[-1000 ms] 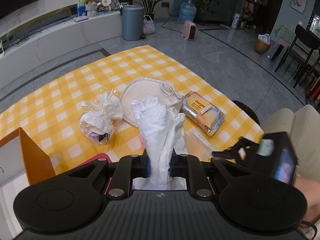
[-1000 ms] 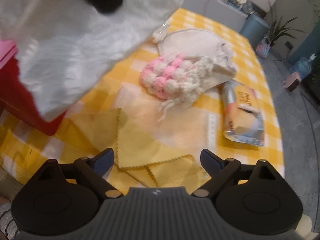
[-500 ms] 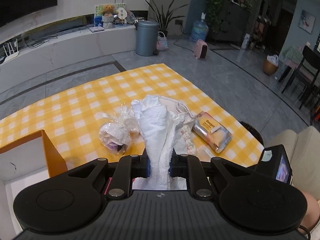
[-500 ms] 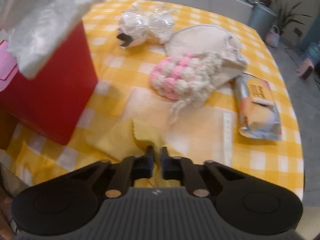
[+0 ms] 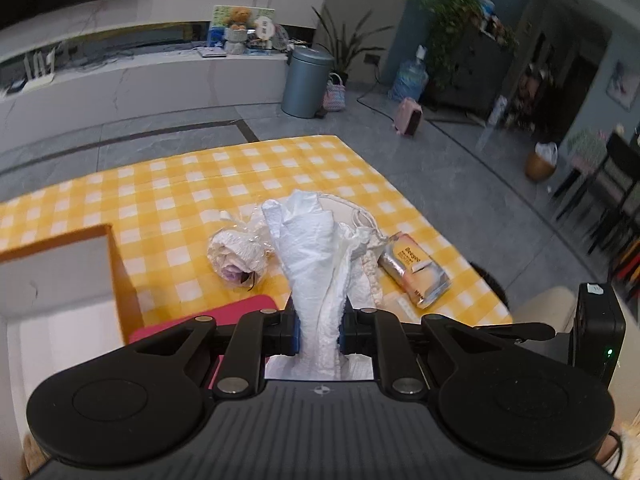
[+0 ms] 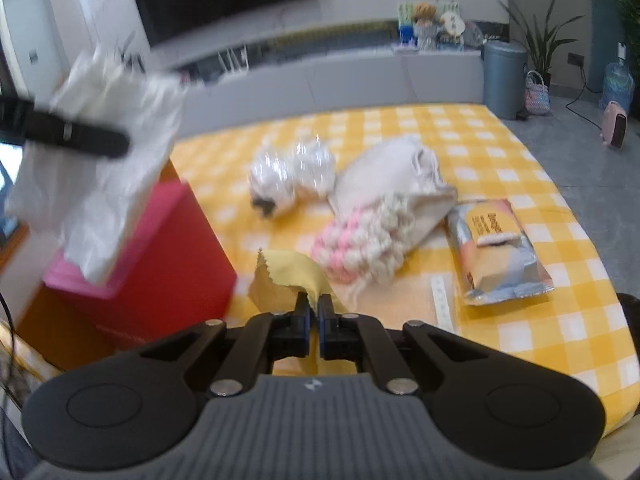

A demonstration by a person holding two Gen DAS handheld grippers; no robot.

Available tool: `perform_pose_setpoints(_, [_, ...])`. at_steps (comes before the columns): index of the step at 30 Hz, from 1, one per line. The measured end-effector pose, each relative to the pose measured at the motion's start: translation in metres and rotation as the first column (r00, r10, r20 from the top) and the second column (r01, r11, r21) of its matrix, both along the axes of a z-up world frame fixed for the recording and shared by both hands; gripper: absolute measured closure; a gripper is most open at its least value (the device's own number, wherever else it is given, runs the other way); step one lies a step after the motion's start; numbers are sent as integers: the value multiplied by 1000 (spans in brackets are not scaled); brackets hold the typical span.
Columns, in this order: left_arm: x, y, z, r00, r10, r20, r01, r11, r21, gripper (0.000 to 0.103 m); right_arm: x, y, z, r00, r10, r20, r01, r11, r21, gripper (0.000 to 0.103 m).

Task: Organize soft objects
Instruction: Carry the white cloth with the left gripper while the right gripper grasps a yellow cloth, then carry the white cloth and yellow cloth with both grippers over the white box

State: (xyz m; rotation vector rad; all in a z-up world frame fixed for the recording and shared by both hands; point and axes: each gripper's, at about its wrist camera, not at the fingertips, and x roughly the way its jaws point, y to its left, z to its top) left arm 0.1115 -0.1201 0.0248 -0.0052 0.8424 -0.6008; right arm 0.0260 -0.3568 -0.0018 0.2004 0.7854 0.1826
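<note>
my right tongs (image 6: 314,314) are pinching the thin yellow cloth (image 6: 286,276) by its edge; it's floppy. my left tongs (image 5: 319,330) are squeezing soft white cloth (image 5: 316,256).

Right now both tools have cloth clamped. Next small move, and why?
Probably carry the left tool and its white cloth over the red box and let go: in the right wrist view the cloth already hangs above the pink rim. The right tool, shut on the yellow cloth, can follow.
</note>
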Motion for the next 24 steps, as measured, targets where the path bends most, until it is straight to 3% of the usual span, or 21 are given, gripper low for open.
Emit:
perform_pose_setpoints(9, [-26, 34, 12, 999, 48, 20, -46, 995, -84, 85, -9, -22, 20, 972, -233, 44, 222, 960, 169, 102])
perform_pose_setpoints(12, [-34, 49, 14, 996, 79, 29, -75, 991, -113, 85, -10, -21, 28, 957, -285, 53, 272, 946, 175, 101])
perform_pose_setpoints(15, [-43, 69, 15, 994, 108, 18, -103, 980, -168, 85, -11, -13, 36, 956, -284, 72, 270, 948, 167, 101])
perform_pose_setpoints(19, [-57, 109, 10, 981, 195, 12, -184, 942, -281, 85, -13, 6, 52, 963, -247, 110, 226, 958, 175, 101])
perform_pose_setpoints(24, [-66, 151, 10, 963, 269, 28, -246, 914, -321, 85, -14, 43, 74, 972, -149, 183, 113, 975, 194, 101])
